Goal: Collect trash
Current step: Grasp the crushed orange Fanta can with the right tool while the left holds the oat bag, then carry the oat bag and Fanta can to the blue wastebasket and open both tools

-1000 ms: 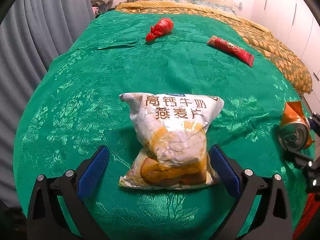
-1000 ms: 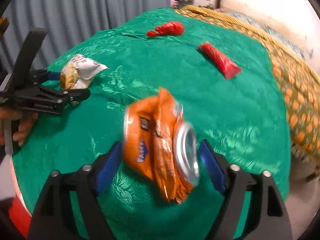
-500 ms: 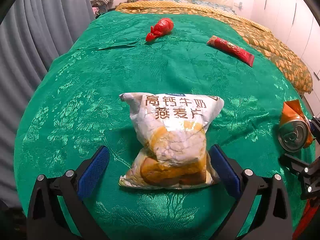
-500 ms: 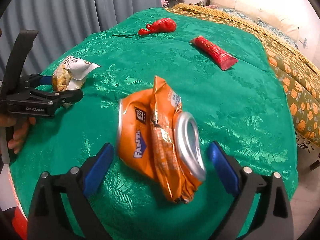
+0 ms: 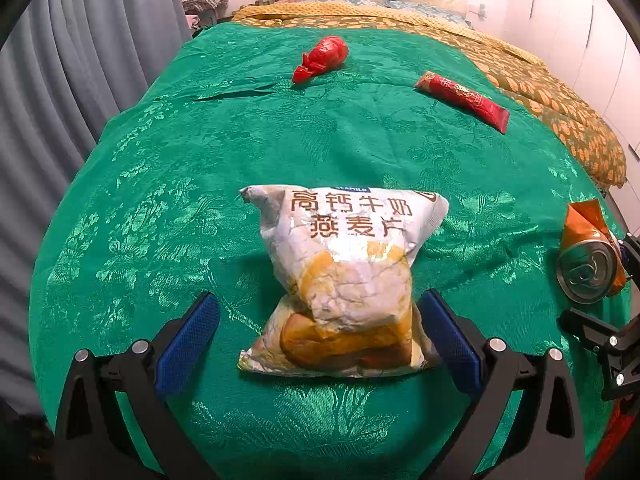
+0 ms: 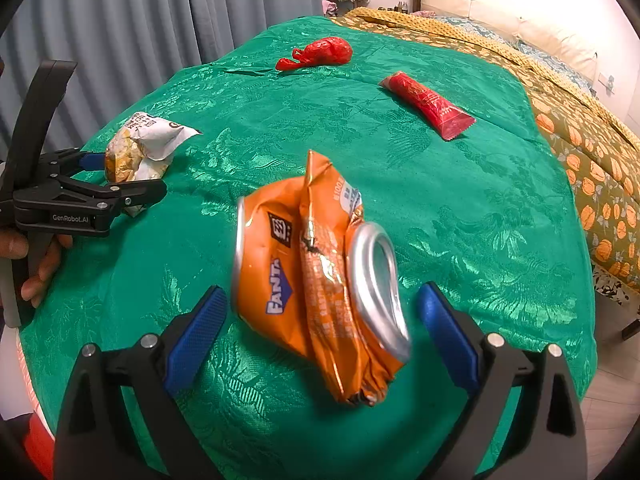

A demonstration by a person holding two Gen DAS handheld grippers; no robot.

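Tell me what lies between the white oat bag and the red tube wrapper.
Nothing but bare green bedspread lies between the white oat bag and the red tube wrapper, as the left wrist view shows.

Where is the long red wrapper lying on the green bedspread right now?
In the left wrist view the long red wrapper lies far right on the green bedspread, right of the crumpled red bag.
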